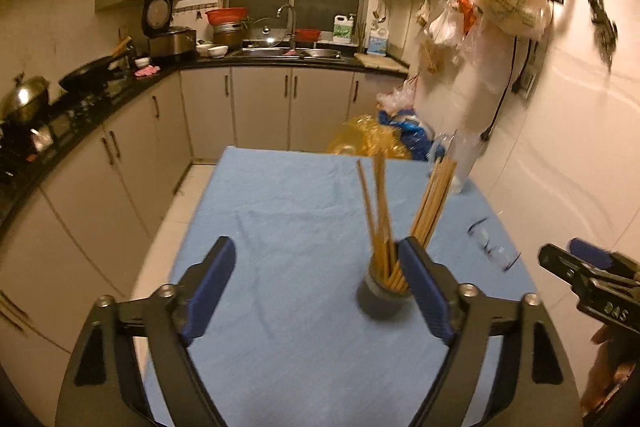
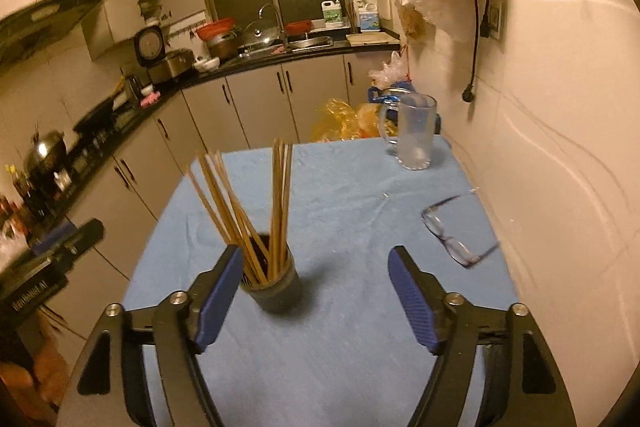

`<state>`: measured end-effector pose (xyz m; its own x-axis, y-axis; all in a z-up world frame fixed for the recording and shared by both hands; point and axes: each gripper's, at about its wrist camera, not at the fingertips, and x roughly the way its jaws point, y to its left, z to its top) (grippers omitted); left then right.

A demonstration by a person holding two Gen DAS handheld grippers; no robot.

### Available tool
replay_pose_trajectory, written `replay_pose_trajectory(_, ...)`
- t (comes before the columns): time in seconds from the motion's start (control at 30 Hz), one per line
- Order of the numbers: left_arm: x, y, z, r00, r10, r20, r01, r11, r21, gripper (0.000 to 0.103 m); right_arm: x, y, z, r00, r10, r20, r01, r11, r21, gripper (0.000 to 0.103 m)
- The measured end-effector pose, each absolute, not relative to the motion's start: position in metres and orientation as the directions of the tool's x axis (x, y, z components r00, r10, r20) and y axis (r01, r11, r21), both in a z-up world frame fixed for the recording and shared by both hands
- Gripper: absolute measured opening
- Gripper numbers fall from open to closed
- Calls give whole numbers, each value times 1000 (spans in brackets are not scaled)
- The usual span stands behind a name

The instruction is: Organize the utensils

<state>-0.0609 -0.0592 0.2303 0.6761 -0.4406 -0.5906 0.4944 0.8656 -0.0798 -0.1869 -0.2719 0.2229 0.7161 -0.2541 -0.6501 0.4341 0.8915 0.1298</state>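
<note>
Chopsticks stand upright in a dark cylindrical holder on the blue cloth that covers the table. The sticks fan apart into two loose bundles, one leaning left, the other near vertical, their lower ends inside the holder.

Left gripper: jaws wide apart, nothing between the pads. In its own view the holder sits just behind its right finger, which overlaps the holder's rim in the picture; contact cannot be told. Its left finger is well clear of the holder.

Right gripper: jaws likewise spread wide, gripping nothing. The holder sits just beside its left finger, outside the gap, and only bare cloth lies between the pads.

Glass mug: upright at the far right corner of the table, handle to the left, empty as far as can be seen.

Eyeglasses: lying on the cloth at the right, between the mug and the right gripper, well apart from the holder.

Both pictures are motion-blurred; fine detail inside the holder cannot be read.
</note>
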Motion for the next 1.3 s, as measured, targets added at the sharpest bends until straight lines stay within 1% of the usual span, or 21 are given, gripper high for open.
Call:
replay_pose_trajectory(0.07, -71, -51, 225, 673, -411, -615, 485, 873, -54, 90, -195, -260, 218, 693, -275, -667, 434, 897, 80, 90)
replay_pose_trajectory(0.13, -80, -45, 220, 670, -389, -632, 479, 877, -32, 91, -201, -250, 213, 673, -278, -685, 426, 903, 52, 90)
replay_pose_trajectory(0.17, -83, -44, 218, 673, -372, -639, 473, 881, -16, 94, -204, -243, 210, 662, -279, -696, 419, 908, 34, 91)
replay_pose_trajectory(0.2, -88, -42, 214, 679, -343, -649, 460, 888, 12, 95, -207, -240, 208, 656, -284, -699, 414, 910, 19, 92)
replay_pose_trajectory(0.27, -95, -41, 209, 683, -310, -662, 454, 890, 51, 96, -213, -231, 204, 647, -290, -705, 400, 917, -10, 92)
replay_pose_trajectory(0.37, -104, -37, 206, 682, -283, -674, 455, 886, 88, 96, -221, -220, 202, 644, -288, -709, 391, 920, -18, 92)
replay_pose_trajectory(0.57, -120, -26, 207, 671, -294, -680, 472, 877, 87, 96, -233, -210, 203, 642, -317, -698, 402, 915, -45, 93)
replay_pose_trajectory(0.73, -133, -29, 206, 678, -274, -682, 495, 856, 148, 96, -236, -200, 205, 637, -325, -699, 397, 916, -64, 93)
replay_pose_trajectory(1.0, -141, -30, 209, 692, -253, -676, 481, 860, 170, 96, -237, -195, 204, 625, -341, -702, 401, 912, -86, 94)
replay_pose_trajectory(1.3, -137, -23, 208, 676, -271, -686, 478, 869, 128, 96, -239, -192, 203, 614, -355, -705, 409, 907, -101, 94)
